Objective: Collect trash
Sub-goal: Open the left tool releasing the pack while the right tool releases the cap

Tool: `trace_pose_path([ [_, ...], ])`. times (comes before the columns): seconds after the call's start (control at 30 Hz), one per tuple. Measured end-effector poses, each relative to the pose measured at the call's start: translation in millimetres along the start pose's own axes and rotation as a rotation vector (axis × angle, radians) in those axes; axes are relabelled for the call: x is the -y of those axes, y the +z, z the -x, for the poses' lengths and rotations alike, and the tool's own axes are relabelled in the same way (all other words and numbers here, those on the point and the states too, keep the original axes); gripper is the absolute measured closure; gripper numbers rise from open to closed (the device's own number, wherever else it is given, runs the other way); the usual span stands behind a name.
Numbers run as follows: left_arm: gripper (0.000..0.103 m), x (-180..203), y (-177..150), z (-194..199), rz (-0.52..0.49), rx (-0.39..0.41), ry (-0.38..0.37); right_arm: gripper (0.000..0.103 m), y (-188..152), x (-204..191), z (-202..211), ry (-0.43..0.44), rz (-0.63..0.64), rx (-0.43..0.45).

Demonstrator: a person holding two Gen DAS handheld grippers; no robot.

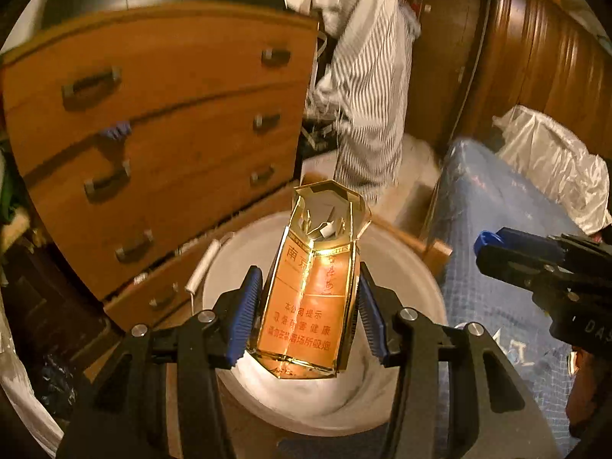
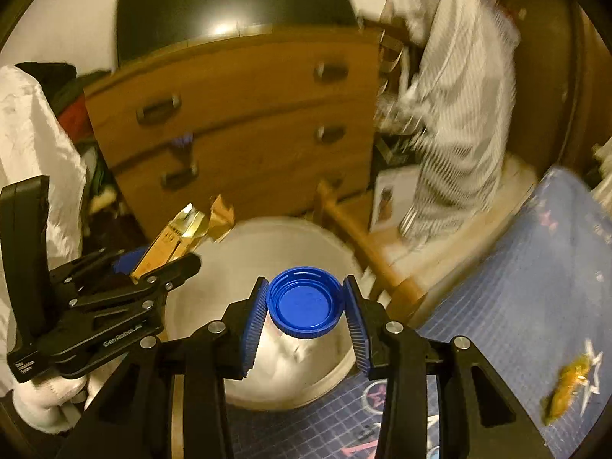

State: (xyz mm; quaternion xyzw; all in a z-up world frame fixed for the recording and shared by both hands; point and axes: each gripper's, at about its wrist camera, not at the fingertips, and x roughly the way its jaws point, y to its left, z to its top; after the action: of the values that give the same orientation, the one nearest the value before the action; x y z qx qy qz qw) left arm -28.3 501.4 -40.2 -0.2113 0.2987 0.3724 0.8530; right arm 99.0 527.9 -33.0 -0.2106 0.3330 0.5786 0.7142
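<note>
My left gripper (image 1: pixel 310 306) is shut on an orange and gold cigarette pack (image 1: pixel 310 298) with its lid open, held above a white bin (image 1: pixel 405 401). My right gripper (image 2: pixel 306 306) is shut on a blue bottle cap (image 2: pixel 304 300), held over the same white bin (image 2: pixel 237 260). In the right wrist view the left gripper (image 2: pixel 114 294) shows at the left with the pack (image 2: pixel 172 241). In the left wrist view the right gripper (image 1: pixel 543 267) shows at the right edge.
A wooden chest of drawers (image 1: pixel 160 134) stands behind the bin. A striped shirt (image 1: pixel 367 88) hangs to its right. A blue patterned mat (image 2: pixel 516 306) lies at the right with a yellow-brown scrap (image 2: pixel 566 386) on it. A white plastic bag (image 1: pixel 554 160) sits at the far right.
</note>
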Motion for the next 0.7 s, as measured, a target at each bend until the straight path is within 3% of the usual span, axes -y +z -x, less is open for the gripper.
trace_pose_path([
  [0.17, 0.055, -9.3, -4.5, -26.6, -0.012, -0.065, 0.010, 0.062, -4.7, 7.6, -37.3, 0.041, -0.030, -0.091],
  [0.47, 0.053, -21.2, -5.5, -43.3, 0.007, -0.090, 0.022, 0.062, -16.4, 9.0, -46.7, 0.045, -0.033, -0.094],
  [0.5, 0.048, -20.5, -5.4, -43.0, 0.008, -0.091, 0.027, 0.056, -16.8, 10.6, -45.5, 0.043, -0.036, -0.086],
  [0.53, 0.045, -21.3, -5.1, -44.1, 0.012, -0.091, 0.030, 0.039, -16.1, 11.4, -44.0, 0.042, -0.042, -0.077],
  [0.57, 0.041, -21.7, -4.8, -44.2, 0.014, -0.088, 0.032, 0.034, -16.0, 12.8, -41.5, 0.042, -0.049, -0.063],
  [0.7, 0.037, -24.8, -4.3, -44.8, 0.017, -0.076, 0.051, 0.033, -15.9, 18.2, -34.6, 0.040, -0.057, -0.040],
])
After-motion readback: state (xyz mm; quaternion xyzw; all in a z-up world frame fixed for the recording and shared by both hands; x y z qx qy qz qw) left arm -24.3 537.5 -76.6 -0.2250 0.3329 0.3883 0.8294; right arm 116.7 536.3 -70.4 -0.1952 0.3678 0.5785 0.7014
